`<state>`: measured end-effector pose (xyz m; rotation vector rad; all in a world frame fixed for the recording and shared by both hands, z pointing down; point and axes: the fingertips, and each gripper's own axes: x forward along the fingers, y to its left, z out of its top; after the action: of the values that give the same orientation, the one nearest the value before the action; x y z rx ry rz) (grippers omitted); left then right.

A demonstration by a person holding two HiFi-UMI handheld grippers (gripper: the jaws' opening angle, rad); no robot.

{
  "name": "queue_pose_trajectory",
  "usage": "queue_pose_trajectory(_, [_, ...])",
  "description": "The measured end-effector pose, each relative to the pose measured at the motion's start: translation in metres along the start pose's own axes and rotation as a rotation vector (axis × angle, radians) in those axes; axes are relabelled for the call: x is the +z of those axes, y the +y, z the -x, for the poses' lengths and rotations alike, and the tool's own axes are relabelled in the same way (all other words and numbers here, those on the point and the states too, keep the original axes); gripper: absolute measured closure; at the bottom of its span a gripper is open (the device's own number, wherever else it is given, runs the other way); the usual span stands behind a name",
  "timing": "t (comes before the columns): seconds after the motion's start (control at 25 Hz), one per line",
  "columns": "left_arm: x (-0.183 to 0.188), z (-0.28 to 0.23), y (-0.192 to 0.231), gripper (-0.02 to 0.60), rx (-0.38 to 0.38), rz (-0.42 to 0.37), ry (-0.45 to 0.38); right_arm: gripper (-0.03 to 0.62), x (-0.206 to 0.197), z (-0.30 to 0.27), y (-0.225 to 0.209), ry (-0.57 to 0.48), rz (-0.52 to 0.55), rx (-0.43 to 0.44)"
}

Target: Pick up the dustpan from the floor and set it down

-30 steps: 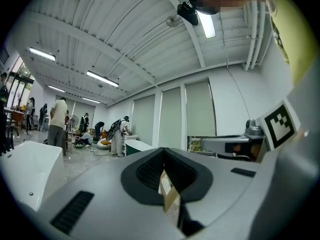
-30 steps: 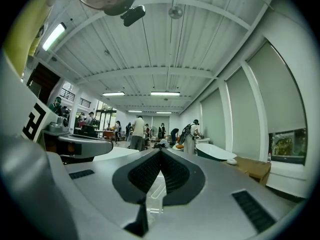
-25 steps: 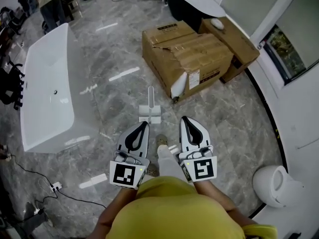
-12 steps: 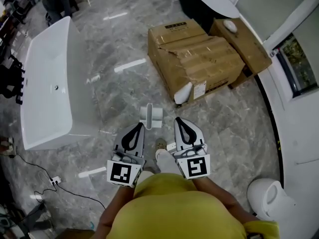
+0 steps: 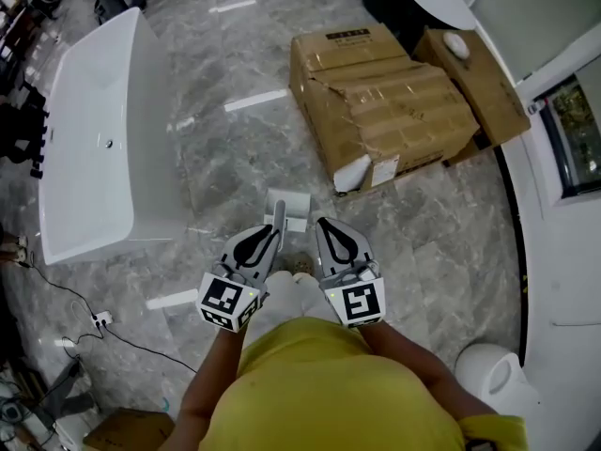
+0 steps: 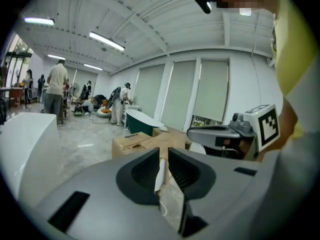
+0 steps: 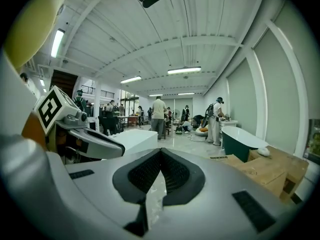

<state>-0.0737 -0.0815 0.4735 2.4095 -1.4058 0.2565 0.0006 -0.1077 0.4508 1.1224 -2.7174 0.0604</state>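
dustpan [image 5: 287, 205] handle low end hid behind l gripper [image 5: 270, 238] | prob toilet [image 5: 493, 376], cut by btm edge

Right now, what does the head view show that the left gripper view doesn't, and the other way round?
Head view only: the pan of the dustpan standing on the floor, a toilet and a cable. Left gripper view only: the jaws of the left hand-held gripper closed on the dustpan's white handle, seen close up, plus people far off and ceiling lights. Both: the boxes and the right hand-held gripper.
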Motion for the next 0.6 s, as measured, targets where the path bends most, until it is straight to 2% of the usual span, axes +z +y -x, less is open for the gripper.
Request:
queue_pose_trajectory(0.12, [-0.020, -0.012, 0.008, 0.497, -0.042, 0.076, 0.053, 0.583, -0.011, -0.007, 0.001, 0.028, 0.039, 0.017])
queue_pose_trajectory(0.28, [-0.047, -0.027, 0.014, 0.449, -0.112, 0.120, 0.138, 0.583, -0.027, -0.017, -0.001, 0.083, 0.025, 0.019])
queue_pose_trajectory(0.6, [-0.106, -0.048, 0.031, 0.288, -0.236, 0.406, 0.307, 0.583, -0.037, -0.023, -0.004, 0.134, -0.004, 0.006])
